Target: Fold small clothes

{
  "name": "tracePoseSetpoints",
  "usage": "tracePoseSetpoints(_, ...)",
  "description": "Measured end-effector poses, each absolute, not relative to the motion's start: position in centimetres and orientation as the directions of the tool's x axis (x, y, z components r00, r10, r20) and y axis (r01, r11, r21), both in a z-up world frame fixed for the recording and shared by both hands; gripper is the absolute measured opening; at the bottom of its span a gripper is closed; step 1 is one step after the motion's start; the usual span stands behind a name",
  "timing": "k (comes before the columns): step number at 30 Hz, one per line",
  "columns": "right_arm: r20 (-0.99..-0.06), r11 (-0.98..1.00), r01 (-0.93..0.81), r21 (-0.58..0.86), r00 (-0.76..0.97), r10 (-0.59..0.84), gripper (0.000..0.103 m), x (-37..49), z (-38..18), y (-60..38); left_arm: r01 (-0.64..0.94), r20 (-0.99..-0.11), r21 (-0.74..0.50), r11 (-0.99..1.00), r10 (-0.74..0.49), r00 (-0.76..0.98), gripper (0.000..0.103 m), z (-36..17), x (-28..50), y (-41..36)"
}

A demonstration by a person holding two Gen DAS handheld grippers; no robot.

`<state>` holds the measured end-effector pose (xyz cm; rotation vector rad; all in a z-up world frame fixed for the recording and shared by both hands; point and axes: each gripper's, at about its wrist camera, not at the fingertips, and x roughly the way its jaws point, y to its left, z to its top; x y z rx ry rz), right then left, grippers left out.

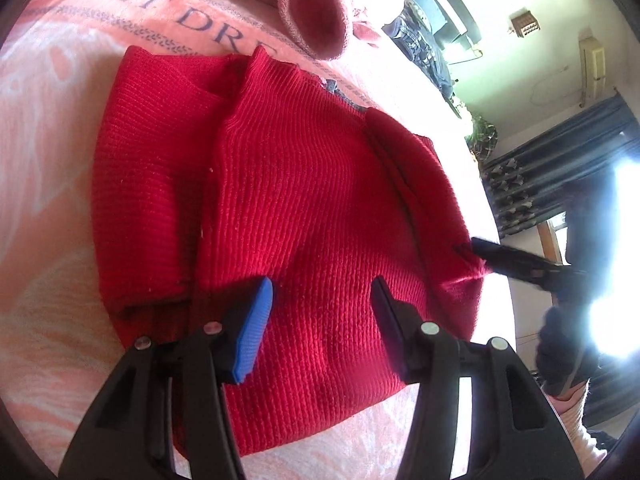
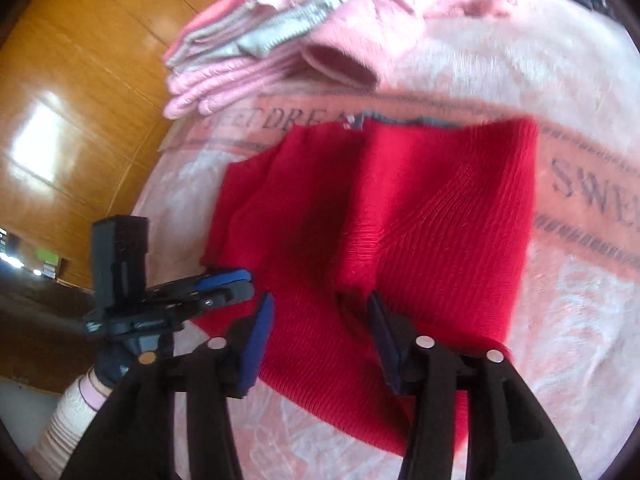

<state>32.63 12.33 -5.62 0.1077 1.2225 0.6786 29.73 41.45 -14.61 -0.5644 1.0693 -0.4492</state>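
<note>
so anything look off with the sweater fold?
Only minor. The red sweater lies partly folded on the pink bedspread. Its edge is puckered right by the tip of the right tongs. The left tongs hang open above it. No damage visible.

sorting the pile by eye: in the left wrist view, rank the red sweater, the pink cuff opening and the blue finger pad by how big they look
1. red sweater, largest by far.
2. pink cuff opening.
3. blue finger pad; it sits nearest the camera, so its apparent size is inflated and the gap with the cuff is unsure.
</note>
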Motion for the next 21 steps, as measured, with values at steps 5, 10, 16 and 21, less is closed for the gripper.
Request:
tracePoseSetpoints(5,-0.827,0.83,-0.436,0.349,0.274,0.491,0.079,31.2,-2.7,7.9,0.052,-0.681,-0.642,0.765,-0.6,0.419,0.051,-13.7,29.4,41.4)
tracePoseSetpoints(10,-0.855,0.838,-0.435,0.33,0.239,0.46,0.085,30.7,-5.5,5.1,0.053,-0.617,-0.716,0.696,-0.667,0.417,0.051,-12.3,29.4,40.7)
tracePoseSetpoints(16,-0.848,0.804,-0.486,0.341,0.21,0.487,0.081,30.9,-8.6,6.1,0.005,-0.561,-0.79,0.613,-0.726,0.398,0.054,-11.8,31.2,38.6)
tracePoseSetpoints(21,-0.814,0.779,-0.48,0.404,0.199,0.545,0.014,31.4,-9.3,5.3,-0.027,-0.541,-0.819,0.573,-0.757,0.365,0.055,-12.8,33.4,36.7)
